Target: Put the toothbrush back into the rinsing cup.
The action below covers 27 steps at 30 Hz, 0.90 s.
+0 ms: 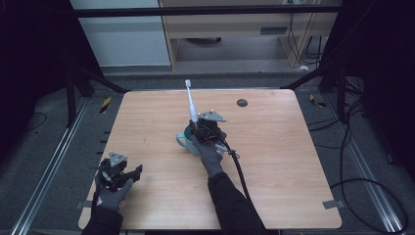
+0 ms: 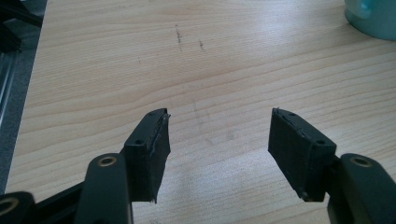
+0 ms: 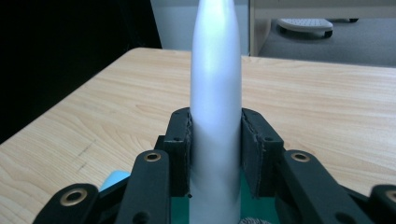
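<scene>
Two grippers show in the high view: the left gripper (image 1: 128, 172) rests at the near left corner of the table (image 1: 274, 161), well apart from the right gripper (image 1: 201, 128), which holds a white electric toothbrush (image 1: 191, 104) upright over a teal mug (image 1: 185, 139); the mug's inside is hidden by the hand. In the left gripper view the jaws stand wide over bare wood, the mug (image 2: 373, 18) cut off at the corner. In the right gripper view both pads clamp the toothbrush (image 3: 215, 107) handle, its head out of frame.
</scene>
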Motion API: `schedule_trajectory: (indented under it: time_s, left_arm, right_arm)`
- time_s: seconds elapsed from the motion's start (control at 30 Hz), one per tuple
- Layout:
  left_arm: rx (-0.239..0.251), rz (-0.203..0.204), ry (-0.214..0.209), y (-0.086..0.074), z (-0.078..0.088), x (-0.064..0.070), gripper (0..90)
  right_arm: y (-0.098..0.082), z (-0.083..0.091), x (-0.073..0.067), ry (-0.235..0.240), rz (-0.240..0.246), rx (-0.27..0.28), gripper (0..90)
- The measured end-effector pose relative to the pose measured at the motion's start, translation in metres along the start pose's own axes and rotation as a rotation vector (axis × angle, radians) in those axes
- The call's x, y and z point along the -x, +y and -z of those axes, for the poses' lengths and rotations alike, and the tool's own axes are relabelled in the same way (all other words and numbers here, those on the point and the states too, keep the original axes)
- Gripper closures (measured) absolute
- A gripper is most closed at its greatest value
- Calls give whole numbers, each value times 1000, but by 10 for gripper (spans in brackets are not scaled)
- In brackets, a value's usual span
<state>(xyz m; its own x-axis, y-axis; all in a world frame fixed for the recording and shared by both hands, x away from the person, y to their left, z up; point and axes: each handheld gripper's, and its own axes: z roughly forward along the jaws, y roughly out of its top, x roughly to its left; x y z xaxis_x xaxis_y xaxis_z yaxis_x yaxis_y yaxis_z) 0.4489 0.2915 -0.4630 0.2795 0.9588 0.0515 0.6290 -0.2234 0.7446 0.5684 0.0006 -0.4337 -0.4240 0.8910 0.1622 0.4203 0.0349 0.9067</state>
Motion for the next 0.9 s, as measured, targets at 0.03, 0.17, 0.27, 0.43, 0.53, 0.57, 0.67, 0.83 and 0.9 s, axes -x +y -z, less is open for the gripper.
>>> schedule_trajectory:
  time_s: [0.03,0.17,0.27,0.43,0.53,0.57,0.67,0.83,0.9]
  left_arm:
    - [-1,-1,-1,0,0,0,378]
    - [-1,-4,-1,0,0,1,378]
    - [-1,-2,-1,0,0,0,377]
    - [-2,-3,-3,0,-1,1,377]
    - [-2,-2,-3,0,-1,1,377]
    - [-2,-2,-3,0,-1,1,377]
    - [-2,0,-5,0,-1,0,377]
    - [-2,2,-5,0,-1,1,374]
    - [-2,1,-5,0,-1,1,371]
  right_arm:
    - [0,-1,0,2,-1,-7,659]
    - [-4,-3,2,1,-8,-35,658]
    - [-5,-3,2,5,9,-48,657]
    - [-5,-3,2,9,23,-61,647]
    - [-5,0,2,18,24,-55,633]
    - [-4,2,1,19,20,-54,625]
    - [1,10,2,29,25,-30,582]
    - [10,32,2,53,49,28,456]
    - [14,45,4,59,62,60,389]
